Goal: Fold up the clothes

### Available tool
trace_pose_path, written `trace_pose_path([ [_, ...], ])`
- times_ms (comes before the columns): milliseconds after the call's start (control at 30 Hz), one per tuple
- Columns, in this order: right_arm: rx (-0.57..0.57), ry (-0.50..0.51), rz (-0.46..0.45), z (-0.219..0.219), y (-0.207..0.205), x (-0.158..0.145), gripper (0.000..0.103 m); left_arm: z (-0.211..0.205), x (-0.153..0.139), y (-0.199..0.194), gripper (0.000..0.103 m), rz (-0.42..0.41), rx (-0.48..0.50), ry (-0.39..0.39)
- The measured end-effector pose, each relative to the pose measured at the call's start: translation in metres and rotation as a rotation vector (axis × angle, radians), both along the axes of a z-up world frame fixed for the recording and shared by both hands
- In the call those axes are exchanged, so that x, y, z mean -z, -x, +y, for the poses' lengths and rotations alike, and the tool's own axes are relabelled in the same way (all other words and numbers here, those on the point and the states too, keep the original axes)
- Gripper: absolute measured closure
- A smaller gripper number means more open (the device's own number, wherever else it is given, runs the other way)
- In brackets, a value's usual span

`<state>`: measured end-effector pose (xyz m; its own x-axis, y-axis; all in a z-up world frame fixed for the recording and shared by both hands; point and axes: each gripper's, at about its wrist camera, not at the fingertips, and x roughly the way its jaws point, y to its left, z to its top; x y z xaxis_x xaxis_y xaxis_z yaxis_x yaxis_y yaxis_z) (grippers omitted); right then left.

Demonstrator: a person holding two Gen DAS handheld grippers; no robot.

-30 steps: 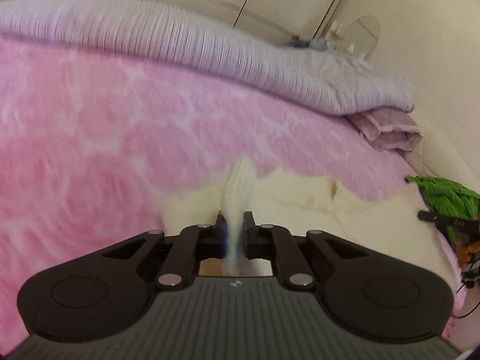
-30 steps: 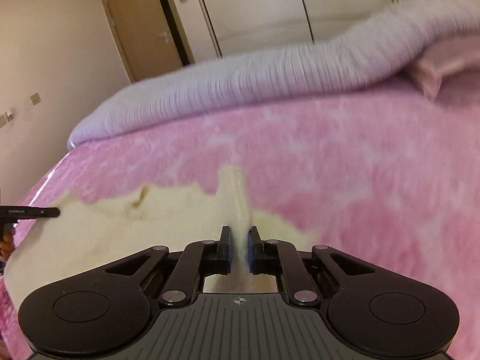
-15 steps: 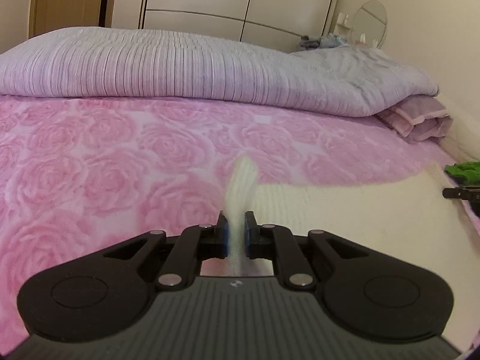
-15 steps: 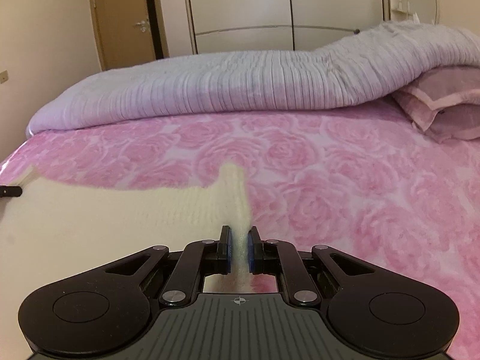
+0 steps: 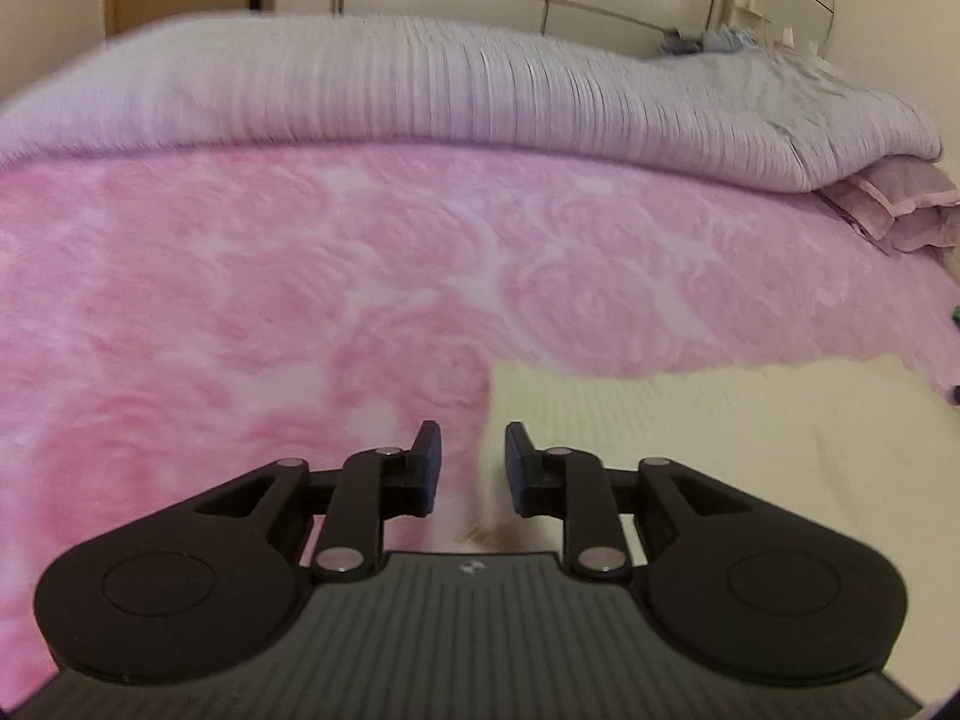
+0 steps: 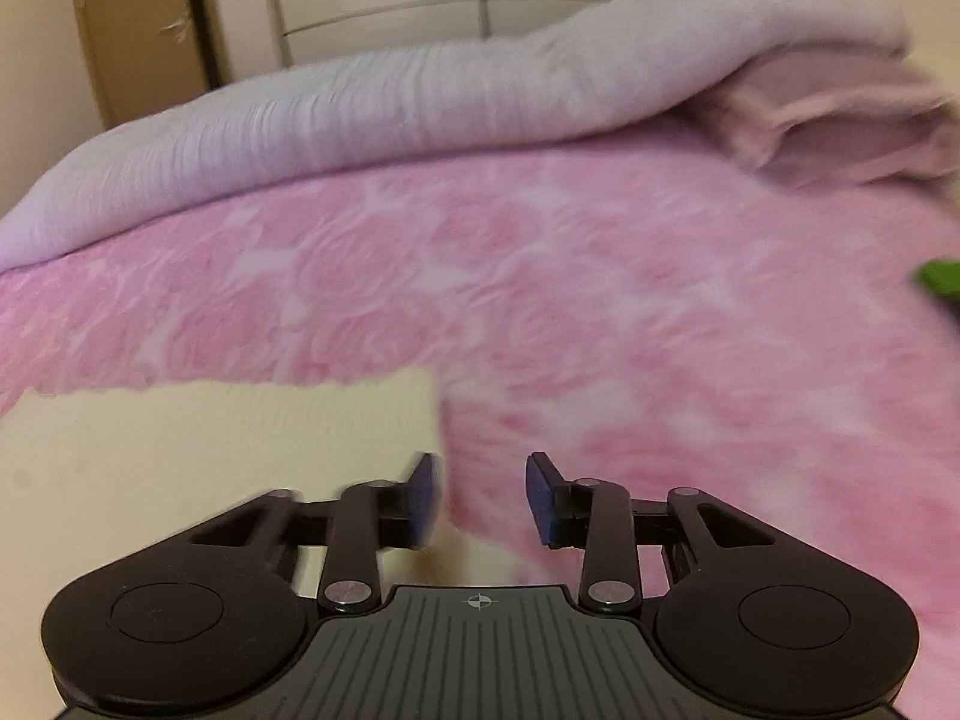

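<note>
The cream garment lies flat on the pink rose-patterned bedspread of the bed, spread between the two grippers. In the left wrist view the left gripper hovers at the garment's left edge: that edge runs up between the fingers, the cloth stretching away to the right under the right-hand finger, with bare bedspread under the left-hand one. The fingers are parting and neither pad presses on the cloth, so the grip is released. In the right wrist view the right gripper sits at the opposite edge of the garment: the cloth's upper right corner ends just ahead of the left-hand finger, and a small flap of cream reaches into the gap near the gripper's base. These fingers are also spreading, wider than the left pair, and nothing is clamped between them. A folded lilac quilt lies across the far side of the bed, with a mauve pillow beside it, and a scrap of green cloth shows at the right border.
</note>
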<state>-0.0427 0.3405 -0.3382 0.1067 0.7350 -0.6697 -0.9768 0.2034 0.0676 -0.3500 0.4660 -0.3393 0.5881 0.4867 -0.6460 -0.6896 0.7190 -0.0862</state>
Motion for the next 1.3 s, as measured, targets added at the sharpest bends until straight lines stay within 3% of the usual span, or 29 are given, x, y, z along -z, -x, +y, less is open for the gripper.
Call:
trace_pose_path([
  [100,-0.060,-0.068,-0.041,-0.049,0.025,-0.023,0.066,-0.042,-0.023,0.023,0.086,-0.032,0.033,-0.039],
  [200,-0.118,-0.064,-0.064,-0.089,0.060,-0.018,0.064,-0.088,-0.029,0.041,0.086,-0.053,0.063,-0.066],
  [333,-0.113,0.001,-0.166,-0.125,0.098,0.020,0.063,-0.132,-0.004,0.048,0.085,0.019,0.123,-0.065],
  [433,-0.074,-0.063,-0.248,-0.157,0.102,0.043,0.063,-0.145,0.026,0.067,0.083,-0.002,0.123,-0.116],
  [567,0.088,-0.085,-0.021,-0.187,0.073,0.052,0.046,-0.148,0.029,0.086,0.084,-0.060,0.055,-0.089],
  [667,0.140,-0.068,0.071,-0.194,0.063,0.042,0.046,-0.156,0.021,0.103,0.087,-0.082,-0.015,-0.062],
  [733,0.200,-0.078,0.101,-0.205,0.064,0.028,0.046,-0.163,0.012,0.124,0.086,-0.143,-0.104,0.009],
  [833,0.283,-0.144,0.329,-0.229,0.056,0.015,0.045,-0.175,-0.002,0.155,0.068,-0.233,-0.238,0.116],
  [867,0.299,-0.156,0.444,-0.235,0.053,0.019,0.044,-0.177,-0.002,0.164,0.055,-0.283,-0.273,0.178],
  [900,0.313,-0.168,0.559,-0.241,0.050,0.023,0.042,-0.177,0.004,0.172,0.052,-0.353,-0.298,0.265],
  [967,0.357,-0.175,0.755,-0.244,0.044,0.039,0.041,-0.176,0.017,0.184,0.052,-0.477,-0.343,0.428],
  [1033,0.406,-0.191,0.840,-0.239,0.041,0.052,0.041,-0.170,0.034,0.183,0.052,-0.551,-0.381,0.534],
  [1133,0.461,-0.249,0.888,-0.228,0.033,0.060,0.041,-0.158,0.052,0.174,0.053,-0.629,-0.455,0.607],
  [1200,0.479,-0.263,0.872,-0.216,0.028,0.059,0.044,-0.150,0.058,0.166,0.067,-0.649,-0.479,0.622],
  [1233,0.485,-0.249,0.847,-0.210,0.027,0.058,0.051,-0.147,0.058,0.162,0.068,-0.641,-0.486,0.617],
  [1267,0.496,-0.223,0.809,-0.203,0.026,0.058,0.079,-0.144,0.058,0.158,0.073,-0.632,-0.493,0.612],
  [1300,0.503,-0.207,0.787,-0.198,0.024,0.058,0.084,-0.143,0.058,0.156,0.078,-0.631,-0.497,0.608],
])
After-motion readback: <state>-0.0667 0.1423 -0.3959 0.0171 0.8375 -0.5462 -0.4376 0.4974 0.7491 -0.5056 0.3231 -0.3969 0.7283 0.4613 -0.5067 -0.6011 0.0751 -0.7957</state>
